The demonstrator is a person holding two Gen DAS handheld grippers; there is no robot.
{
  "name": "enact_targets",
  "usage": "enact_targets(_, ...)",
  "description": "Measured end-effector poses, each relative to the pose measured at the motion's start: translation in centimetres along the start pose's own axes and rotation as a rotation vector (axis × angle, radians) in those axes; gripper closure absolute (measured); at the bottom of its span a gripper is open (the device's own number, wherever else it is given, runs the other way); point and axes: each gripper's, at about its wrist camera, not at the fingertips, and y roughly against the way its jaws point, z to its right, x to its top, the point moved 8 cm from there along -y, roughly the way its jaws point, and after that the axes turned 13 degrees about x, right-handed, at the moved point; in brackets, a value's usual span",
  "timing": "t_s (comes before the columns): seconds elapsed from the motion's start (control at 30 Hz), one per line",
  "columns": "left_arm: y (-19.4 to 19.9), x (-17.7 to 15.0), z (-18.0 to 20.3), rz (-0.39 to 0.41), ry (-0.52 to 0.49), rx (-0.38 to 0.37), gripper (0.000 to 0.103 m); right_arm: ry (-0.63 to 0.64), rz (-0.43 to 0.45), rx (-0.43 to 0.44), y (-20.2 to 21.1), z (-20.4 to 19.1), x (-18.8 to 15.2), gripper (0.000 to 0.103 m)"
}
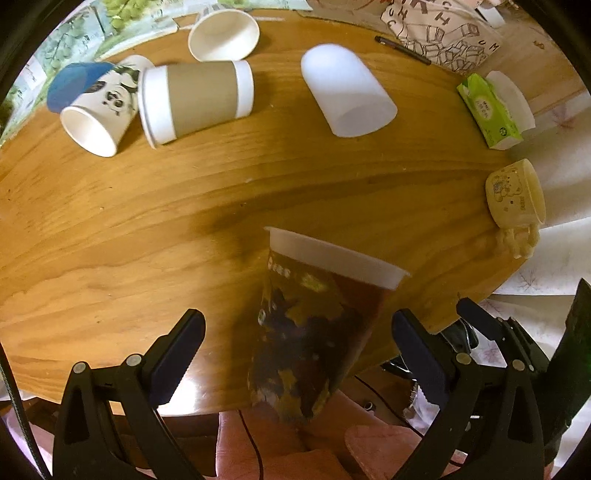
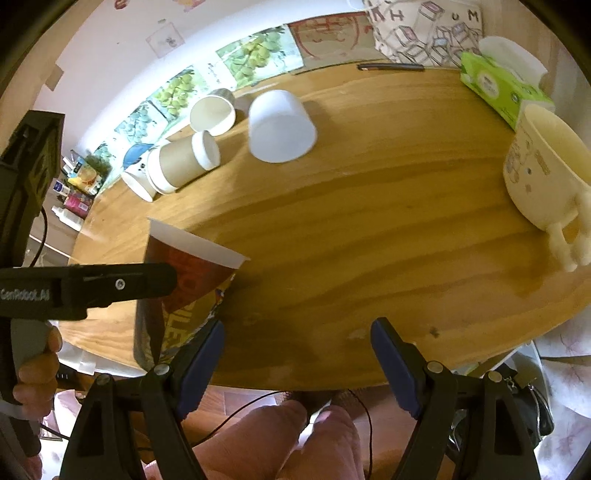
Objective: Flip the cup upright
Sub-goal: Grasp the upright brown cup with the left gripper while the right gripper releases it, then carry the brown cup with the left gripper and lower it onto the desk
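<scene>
At the upper left of the left wrist view I see a panda-print paper cup (image 1: 98, 118) on its side, touching a kraft-sleeved paper cup (image 1: 197, 101), also on its side. A plain white paper cup (image 1: 223, 35) lies behind them. Further right a frosted white tumbler (image 1: 347, 94) lies on the counter (image 1: 147, 206), then a green tissue pack (image 1: 489, 110) and a cream cartoon mug (image 1: 515, 197) on its side at the right edge.

The task's thing, a printed paper cup (image 1: 314, 332), sits at lower centre, mouth up and tilted, at the near edge of the counter. My left tool (image 1: 297, 354) is spread wide around it, and I see a gap on both sides, so nothing is pinching it. In the right wrist view the same cup (image 2: 192, 280) shows at lower left, partly behind the left tool's finger. My right tool (image 2: 297, 358) is also spread and holds nothing.

My worry: the cup looks blurred and leaning, and I cannot tell whether its base rests flat on the counter. So near the edge, it could topple or slip off toward my lap. Either wide finger could also clip its rim and knock it over.
</scene>
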Motion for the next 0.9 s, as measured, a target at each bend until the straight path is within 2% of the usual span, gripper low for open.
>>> enact_targets(0.13, -1.1, 0.2, 0.7, -0.028, 0.003, -0.024, 0.003, -0.012, -0.007, -0.006, 0.1, 1.0, -0.1, 0.022)
enact_targets(0.2, -1.5, 0.3, 0.9, -0.044, 0.011, -0.039, 0.008, -0.017, -0.014, -0.011, 0.1, 1.4, -0.2, 0.022)
enact_targets(0.33, -2.4, 0.5, 1.3, -0.091, 0.028, -0.068, 0.013, -0.025, -0.023, -0.012, 0.0, 1.8, -0.4, 0.022)
enact_targets(0.47, -2.8, 0.4, 1.3, -0.096, 0.025, -0.065, 0.014, -0.026, -0.03, -0.015, 0.1, 2.2, -0.4, 0.022)
enact_targets(0.57, -3.1, 0.3, 1.3, -0.109, 0.03, -0.074, 0.023, -0.026, -0.032, -0.016, 0.1, 2.2, -0.4, 0.022)
enact_targets(0.9, -3.2, 0.1, 1.1, -0.1, 0.061, -0.082, 0.025, -0.011, -0.029, -0.009, 0.3, 2.2, -0.6, 0.022)
